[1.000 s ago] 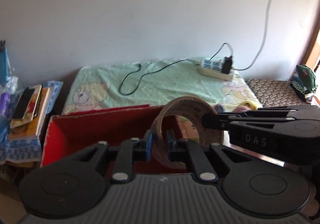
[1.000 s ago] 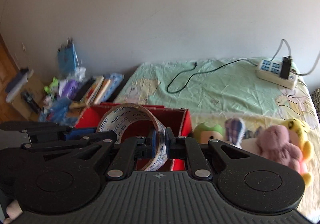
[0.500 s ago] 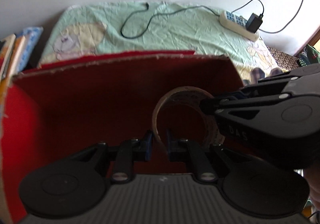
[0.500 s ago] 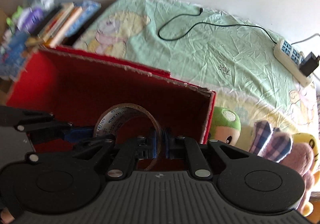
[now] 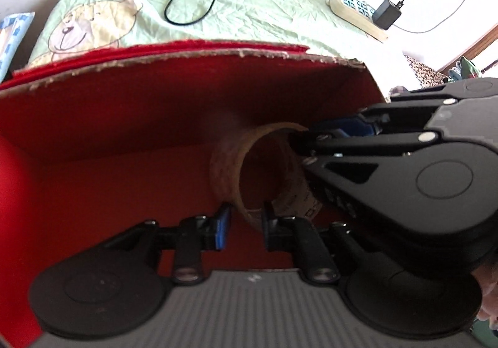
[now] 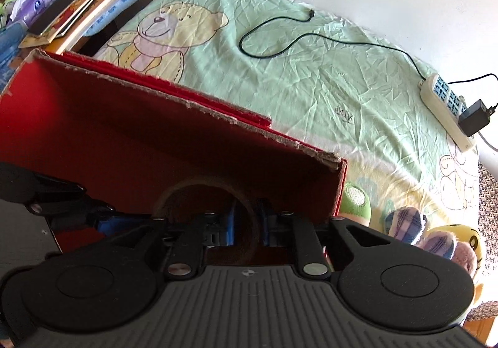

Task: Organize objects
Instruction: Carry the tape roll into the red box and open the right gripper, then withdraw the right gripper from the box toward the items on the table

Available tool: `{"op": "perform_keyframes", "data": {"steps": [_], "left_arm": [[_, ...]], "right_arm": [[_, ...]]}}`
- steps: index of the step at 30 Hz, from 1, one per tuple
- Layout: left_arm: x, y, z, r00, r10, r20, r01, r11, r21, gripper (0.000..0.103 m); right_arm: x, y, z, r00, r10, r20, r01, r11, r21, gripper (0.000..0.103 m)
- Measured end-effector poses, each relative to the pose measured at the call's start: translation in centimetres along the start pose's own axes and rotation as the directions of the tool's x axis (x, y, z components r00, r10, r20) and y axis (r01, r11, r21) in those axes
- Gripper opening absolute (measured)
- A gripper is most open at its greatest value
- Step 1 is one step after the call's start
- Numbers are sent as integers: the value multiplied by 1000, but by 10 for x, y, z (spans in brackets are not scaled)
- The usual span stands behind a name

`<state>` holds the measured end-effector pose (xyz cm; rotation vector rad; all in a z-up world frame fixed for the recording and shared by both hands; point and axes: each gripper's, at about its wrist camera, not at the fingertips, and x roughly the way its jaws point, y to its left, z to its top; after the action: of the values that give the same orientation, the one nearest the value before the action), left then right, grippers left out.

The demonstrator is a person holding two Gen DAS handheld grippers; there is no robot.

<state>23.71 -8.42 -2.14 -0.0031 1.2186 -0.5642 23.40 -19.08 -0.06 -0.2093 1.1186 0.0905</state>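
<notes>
Inside the red box (image 5: 109, 136), a tape roll (image 5: 264, 167) sits between both grippers.

Left wrist view: the left gripper (image 5: 244, 225) has its blue pads spread a little, straddling the roll's near rim without clearly pinching it; the right gripper (image 5: 311, 142) reaches in from the side at the roll's far edge, its hold unclear there. Right wrist view: its pads stand slightly apart around the rim of the roll (image 6: 199, 189), low in the box (image 6: 93, 117). Plush toys (image 6: 435, 239) lie unsorted on the bed (image 6: 326, 74), so most tidying seems left.
</notes>
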Motion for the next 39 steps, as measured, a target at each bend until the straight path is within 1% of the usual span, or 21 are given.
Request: {"op": "perform_keyframes", "data": {"steps": [2,4,6,9,12,14,16,18,21,22,25,28,31,32,35,39], "left_arm": [[-1,-2,0,1000,-3,5,3,1000,3,10],[-4,0,-4,1000,-8,14,8,1000,1,10],[-12,4,-8,999,-3,35,3,1000,-2,10],[-32,11,-15,997,18,78,-17,1000,-7,10],[-52,15,-26,989,73,127,-73,997,-5,10],[-64,15,-34,982,108,157,-108,994,-4,10],[-72,14,-42,974,143,175,-145,989,-3,10],[-76,14,-46,966,181,186,-184,983,-1,10],[-79,15,-50,952,237,194,-243,970,6,11],[-81,16,-53,948,253,195,-260,966,9,11],[-79,18,-57,938,295,183,-301,953,7,11],[-79,19,-61,930,320,180,-328,945,11,11],[-78,15,-64,922,342,181,-350,937,15,12],[-79,14,-64,921,343,184,-352,936,15,12],[-81,7,-66,912,357,201,-368,930,18,12],[-89,-7,-71,900,369,233,-384,923,24,12]], "right_arm": [[-4,-1,0,1000,-9,18,9,1000,4,33],[-10,-5,0,999,-11,33,10,1000,25,33],[-17,-13,-3,999,7,54,-11,997,72,33],[-27,-25,-9,993,77,89,-92,979,181,33],[-30,-27,-11,976,186,117,-211,941,266,33],[-27,-21,-12,954,281,106,-300,909,291,33],[-19,-11,-15,934,349,80,-356,883,307,33],[-12,6,-17,928,371,33,-362,879,310,33],[2,22,-17,914,406,-8,-382,867,319,33],[6,25,-16,913,408,-18,-381,866,323,33],[12,29,-17,931,365,-32,-335,883,330,33],[12,24,-18,943,333,-14,-309,887,344,32],[12,20,-24,965,262,9,-251,911,329,32],[13,17,-26,970,244,13,-234,914,331,29],[13,5,-34,960,276,40,-270,885,379,29],[-9,-3,-49,936,323,143,-353,861,366,29]]}}
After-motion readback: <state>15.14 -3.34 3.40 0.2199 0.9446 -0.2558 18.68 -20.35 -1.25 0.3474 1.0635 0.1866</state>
